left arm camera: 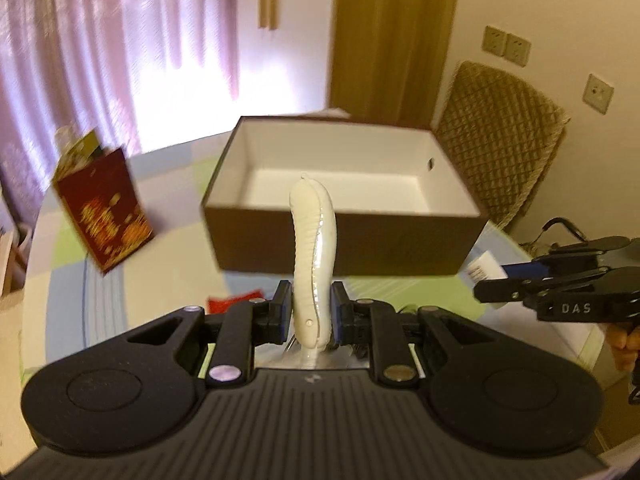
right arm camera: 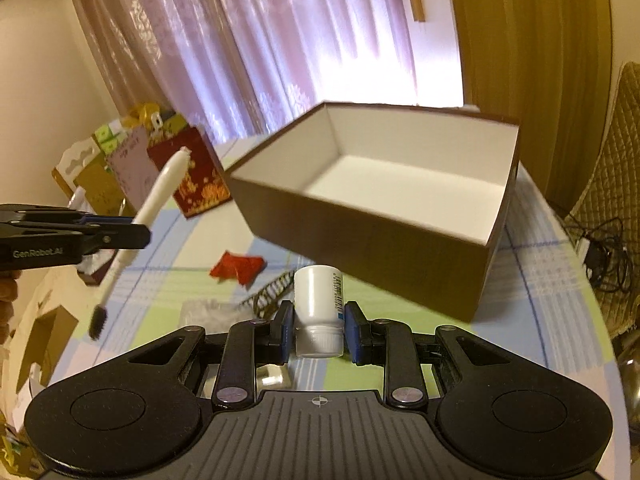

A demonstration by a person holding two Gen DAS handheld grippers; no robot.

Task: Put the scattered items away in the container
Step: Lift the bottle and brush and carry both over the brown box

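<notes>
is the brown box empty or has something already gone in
Empty. Both wrist views show the brown box with a bare white floor; the white brush and white bottle are gripped outside it.

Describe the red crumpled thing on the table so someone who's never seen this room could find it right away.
Start at the big open brown box with the white inside, standing on the checked tablecloth. Just in front of its near-left corner lies a small crumpled red wrapper, flat on the cloth. It is the only bright red loose scrap there; the dark patterned strip beside it is not red.
</notes>
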